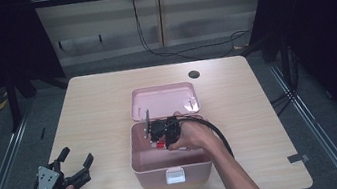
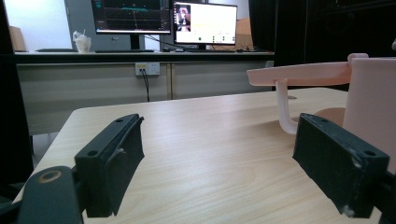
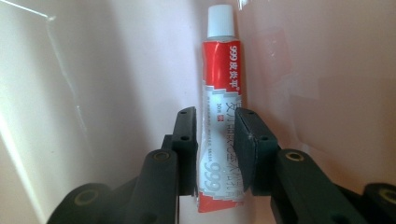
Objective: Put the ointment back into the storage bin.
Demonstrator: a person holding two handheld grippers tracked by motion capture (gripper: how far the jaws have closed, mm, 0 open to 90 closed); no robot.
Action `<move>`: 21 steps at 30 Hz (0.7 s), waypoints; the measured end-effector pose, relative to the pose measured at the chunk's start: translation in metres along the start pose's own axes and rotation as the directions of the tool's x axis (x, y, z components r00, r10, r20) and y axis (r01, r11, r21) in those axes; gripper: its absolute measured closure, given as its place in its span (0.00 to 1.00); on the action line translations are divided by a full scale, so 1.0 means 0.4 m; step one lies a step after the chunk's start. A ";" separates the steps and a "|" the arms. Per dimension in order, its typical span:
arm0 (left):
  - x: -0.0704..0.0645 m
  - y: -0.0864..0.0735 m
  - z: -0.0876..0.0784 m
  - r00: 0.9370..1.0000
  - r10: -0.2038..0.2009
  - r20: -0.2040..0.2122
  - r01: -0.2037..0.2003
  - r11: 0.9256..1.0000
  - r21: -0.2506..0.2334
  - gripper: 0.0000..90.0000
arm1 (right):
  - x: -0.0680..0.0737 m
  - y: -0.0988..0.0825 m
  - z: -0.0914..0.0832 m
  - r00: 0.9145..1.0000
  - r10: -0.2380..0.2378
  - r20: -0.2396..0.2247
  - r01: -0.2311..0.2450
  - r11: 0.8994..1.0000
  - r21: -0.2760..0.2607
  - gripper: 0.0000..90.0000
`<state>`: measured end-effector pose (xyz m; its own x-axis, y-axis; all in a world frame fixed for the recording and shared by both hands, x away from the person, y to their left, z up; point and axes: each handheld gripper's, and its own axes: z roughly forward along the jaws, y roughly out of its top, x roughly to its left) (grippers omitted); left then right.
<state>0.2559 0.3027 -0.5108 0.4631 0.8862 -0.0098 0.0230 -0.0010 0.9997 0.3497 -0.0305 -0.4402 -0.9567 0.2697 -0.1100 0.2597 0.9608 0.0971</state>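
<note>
My right gripper [image 3: 215, 140] pinches the red-and-white ointment tube [image 3: 223, 100] inside the pink plastic box [image 1: 139, 167], tube's length running along the jaws; left gripper [image 1: 77, 164] spread, idle on the desk [image 1: 92, 106].

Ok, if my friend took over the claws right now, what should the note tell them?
Right claw: shut on the red and white tube, down inside the open pink box.
Left claw: open, holding nothing, low over the table to the left of the box.
Done: box lid is up, tube is gripped.
Left: I can't tell if the tube is going in or coming out, so check first, then finish that move.
</note>
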 end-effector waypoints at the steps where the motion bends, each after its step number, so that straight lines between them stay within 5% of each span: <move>1: 0.000 0.000 0.000 1.000 0.000 0.000 0.000 1.000 0.000 0.18 | 0.001 -0.001 -0.001 1.000 -0.001 -0.004 0.001 1.000 0.002 0.78; 16: 0.000 0.000 0.000 1.000 -0.002 0.000 0.002 1.000 -0.002 0.18 | 0.005 -0.031 -0.053 0.997 0.040 -0.062 -0.047 0.992 -0.120 0.75; 21: 0.000 0.000 0.000 1.000 0.000 0.000 0.000 1.000 0.000 0.18 | 0.004 -0.058 -0.076 0.991 0.088 -0.096 -0.104 0.978 -0.180 0.73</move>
<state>0.2558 0.3027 -0.5108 0.4628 0.8864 -0.0101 0.0232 -0.0007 0.9997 0.3382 -0.0545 -0.4126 -0.9383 0.3459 -0.0057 0.3300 0.9000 0.2846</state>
